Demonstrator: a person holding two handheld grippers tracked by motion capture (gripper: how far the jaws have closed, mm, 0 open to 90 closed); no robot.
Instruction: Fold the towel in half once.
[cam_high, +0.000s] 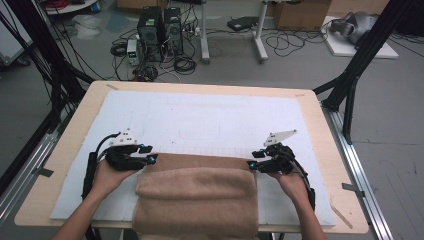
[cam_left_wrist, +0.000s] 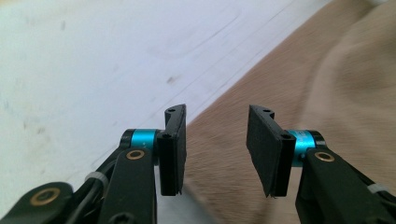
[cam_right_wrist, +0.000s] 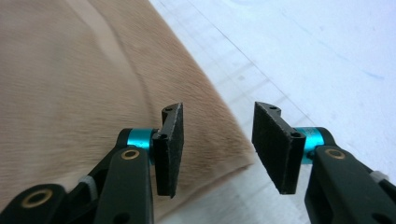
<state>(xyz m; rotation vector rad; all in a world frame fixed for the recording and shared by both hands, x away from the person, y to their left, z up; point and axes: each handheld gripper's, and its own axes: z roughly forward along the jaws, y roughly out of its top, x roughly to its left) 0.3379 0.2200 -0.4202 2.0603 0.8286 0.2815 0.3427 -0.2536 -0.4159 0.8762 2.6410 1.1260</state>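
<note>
My left fingers and right fingers stand open at the towel's far corners. Neither grips it. The towel lies folded on the table.

A tan towel lies folded at the near edge of the table, on a white mat, its front hanging over that edge. The left gripper sits at the towel's far-left corner, the right gripper at its far-right corner (each with jaws parted, nothing clamped between them). Computer towers stand on the floor beyond the table's far edge.
</note>
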